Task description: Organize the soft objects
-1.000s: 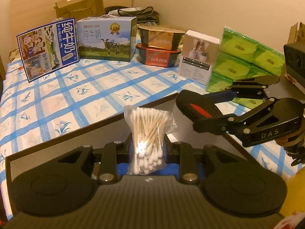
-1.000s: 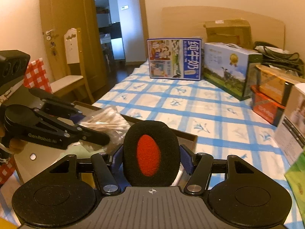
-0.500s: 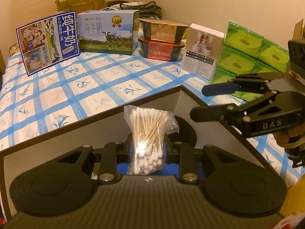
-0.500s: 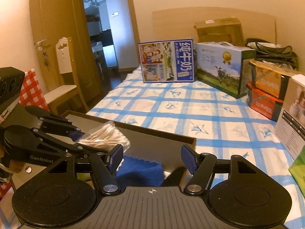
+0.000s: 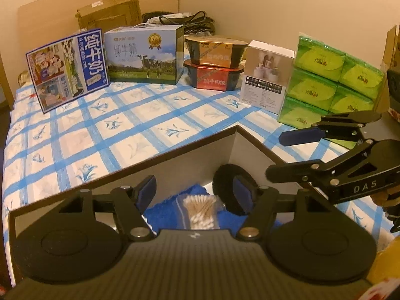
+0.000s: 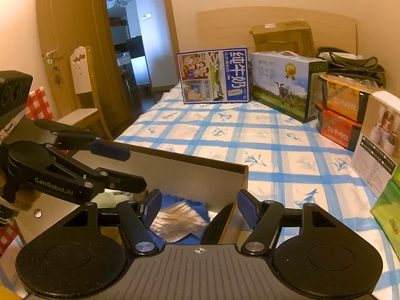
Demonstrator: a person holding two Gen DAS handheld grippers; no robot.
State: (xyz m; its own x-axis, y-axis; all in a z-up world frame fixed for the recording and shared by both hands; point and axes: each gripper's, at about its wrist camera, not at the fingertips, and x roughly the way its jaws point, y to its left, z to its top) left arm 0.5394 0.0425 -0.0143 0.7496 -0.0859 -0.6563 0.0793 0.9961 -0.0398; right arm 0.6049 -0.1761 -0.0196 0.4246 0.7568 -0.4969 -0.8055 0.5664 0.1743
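Swab bag below open L fingers

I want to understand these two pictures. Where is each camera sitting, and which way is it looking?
Left wrist view: sits on the left gripper, looks down into the box and across the bed to the green tissue packs; its open fingers and the right gripper show.
Right wrist view: sits on the right gripper, looks over the box toward the door; its open fingers and the left gripper show.
Both see the cotton swab bag on the blue cloth.
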